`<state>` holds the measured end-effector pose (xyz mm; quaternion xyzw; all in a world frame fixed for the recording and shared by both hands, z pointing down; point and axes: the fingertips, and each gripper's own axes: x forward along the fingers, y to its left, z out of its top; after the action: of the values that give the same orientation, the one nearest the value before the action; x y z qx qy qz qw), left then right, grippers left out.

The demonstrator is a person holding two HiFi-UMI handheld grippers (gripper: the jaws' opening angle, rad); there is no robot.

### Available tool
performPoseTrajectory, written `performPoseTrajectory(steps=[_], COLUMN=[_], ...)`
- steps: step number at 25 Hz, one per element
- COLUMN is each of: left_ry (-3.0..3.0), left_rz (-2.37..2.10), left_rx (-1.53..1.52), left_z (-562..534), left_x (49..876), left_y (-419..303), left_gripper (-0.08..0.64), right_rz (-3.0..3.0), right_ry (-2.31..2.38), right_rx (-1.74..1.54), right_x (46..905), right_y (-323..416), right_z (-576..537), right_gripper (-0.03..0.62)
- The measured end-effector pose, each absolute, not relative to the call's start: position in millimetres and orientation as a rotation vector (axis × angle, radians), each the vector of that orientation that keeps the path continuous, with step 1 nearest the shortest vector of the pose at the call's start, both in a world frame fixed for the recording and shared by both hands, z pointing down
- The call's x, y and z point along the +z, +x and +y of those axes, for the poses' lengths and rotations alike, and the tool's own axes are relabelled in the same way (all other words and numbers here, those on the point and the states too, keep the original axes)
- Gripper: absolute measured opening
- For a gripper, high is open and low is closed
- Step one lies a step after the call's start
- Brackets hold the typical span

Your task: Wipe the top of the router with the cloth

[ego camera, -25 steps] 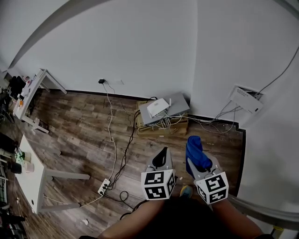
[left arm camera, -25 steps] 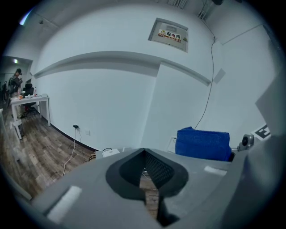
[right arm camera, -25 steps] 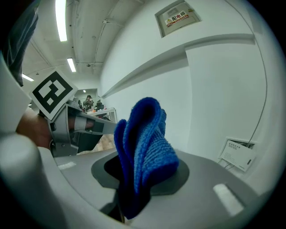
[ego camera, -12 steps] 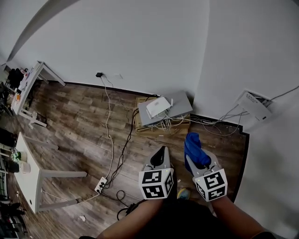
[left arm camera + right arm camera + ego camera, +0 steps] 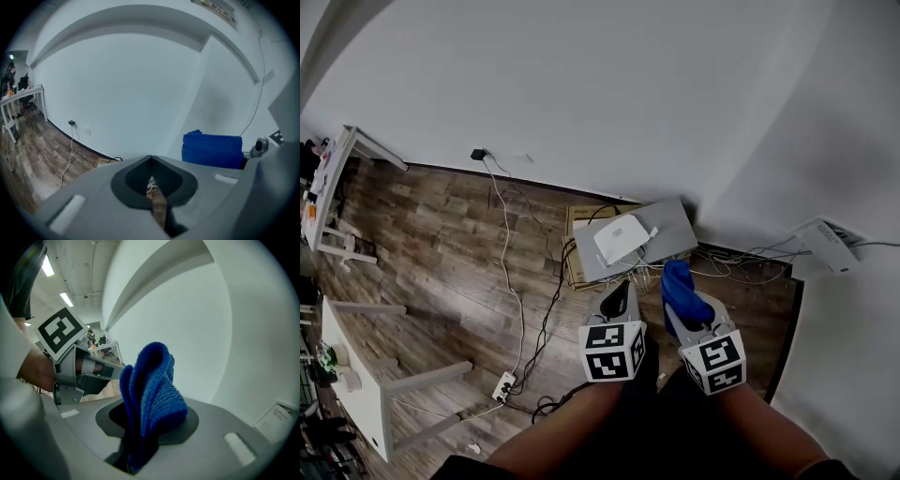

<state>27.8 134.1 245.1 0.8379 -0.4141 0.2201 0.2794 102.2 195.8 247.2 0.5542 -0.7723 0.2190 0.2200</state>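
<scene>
Wood floor meets a white wall corner here. The router [image 5: 619, 239] lies flat near that corner, on a grey panel [image 5: 673, 223] set over a box [image 5: 575, 246]. Cables [image 5: 553, 305] trail from under it across the floor.

The cloth [image 5: 682, 292] is not on the router yet. It is pinched in my right gripper [image 5: 692, 323], whose jaws are closed on the lower folds while the bulk stands up loose beyond the tips. That gripper hangs just short of the panel's near edge. My left gripper [image 5: 619, 298] is beside it, jaws together with nothing between them.

My worries, as I judge it:

- **Cloth hold:** only the base of the cloth is held. A hard drag across the router's top could pull it out of the jaws, or fold it so that bare jaw tips scrape the casing.
- **Router sliding:** it looks light and nothing visibly pins it down. A sideways stroke may slide it along the panel or off it, straining its cables.
- **Snagging:** coming in too low, the cloth or jaws could catch the wires at the box's front.
- **Steadying:** my left gripper could brace the router, but a clumsy touch there would push it too.
</scene>
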Motion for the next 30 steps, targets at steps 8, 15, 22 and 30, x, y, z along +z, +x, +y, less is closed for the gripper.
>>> performPoseTrajectory(steps=[8, 15, 22, 30], left_ry=[2.171, 2.026, 1.848, 1.783], left_rz=[-1.148, -1.234, -1.33, -1.319], left_rx=[0.628, 0.64, 0.663, 0.65], left_z=[57.8, -8.3, -18.8, -0.8], left_x=[273.2, 384.9, 479.6, 541.4], left_y=[26.4, 32.7, 7.7, -3.3], left_gripper=[0.002, 0.002, 0.002, 0.002], right_rz=[-2.11, -2.108, -2.097, -2.077], right_ry=[1.426, 1.323, 1.153, 1.037], right_rx=[0.62, 0.635, 0.674, 0.699], right_x=[278.1, 407.5, 535.3, 635.1], right_y=[100.9, 101.4, 69.8, 33.6], right_z=[117.8, 29.5, -6.2, -2.6], right_gripper=[0.147, 0.144, 0.143, 0.141])
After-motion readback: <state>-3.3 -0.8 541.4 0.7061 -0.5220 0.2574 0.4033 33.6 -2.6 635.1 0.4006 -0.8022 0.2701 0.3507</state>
